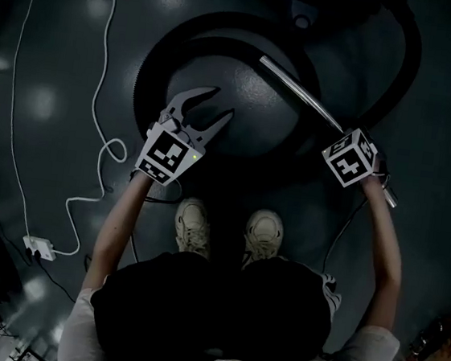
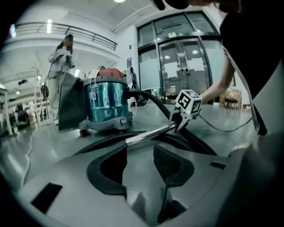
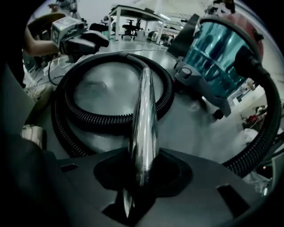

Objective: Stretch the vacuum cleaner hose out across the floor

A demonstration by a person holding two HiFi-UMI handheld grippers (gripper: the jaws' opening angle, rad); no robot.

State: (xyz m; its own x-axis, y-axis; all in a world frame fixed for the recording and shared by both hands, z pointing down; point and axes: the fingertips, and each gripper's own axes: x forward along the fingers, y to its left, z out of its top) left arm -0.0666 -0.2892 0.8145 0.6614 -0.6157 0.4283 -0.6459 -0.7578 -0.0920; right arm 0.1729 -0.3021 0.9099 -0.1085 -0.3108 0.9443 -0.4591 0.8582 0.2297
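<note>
The black ribbed hose [image 1: 151,66] lies in a round coil on the grey floor, not yet stretched. The left gripper [image 1: 222,104] hangs over the near left edge of this coil, with its jaws apart and nothing between them. If it takes no hold, I think the whole coil may drag along as one ring instead of unwinding. The shiny chrome tube [image 1: 296,91] crosses the coil, and the right gripper [image 1: 350,156], at the right side of the coil, is closed on it. The tube is smooth, so it may slip through the pads under a hard pull. The teal metal vacuum drum [image 2: 105,99] beyond the coil stands on wheels and may roll or tip.

Left of the coil a thin white cable [image 1: 101,133] runs to a white power strip [image 1: 40,248] and could be caught by the hose. The person's pale shoes [image 1: 192,224] stand just at the near side of the coil, so that way is blocked.
</note>
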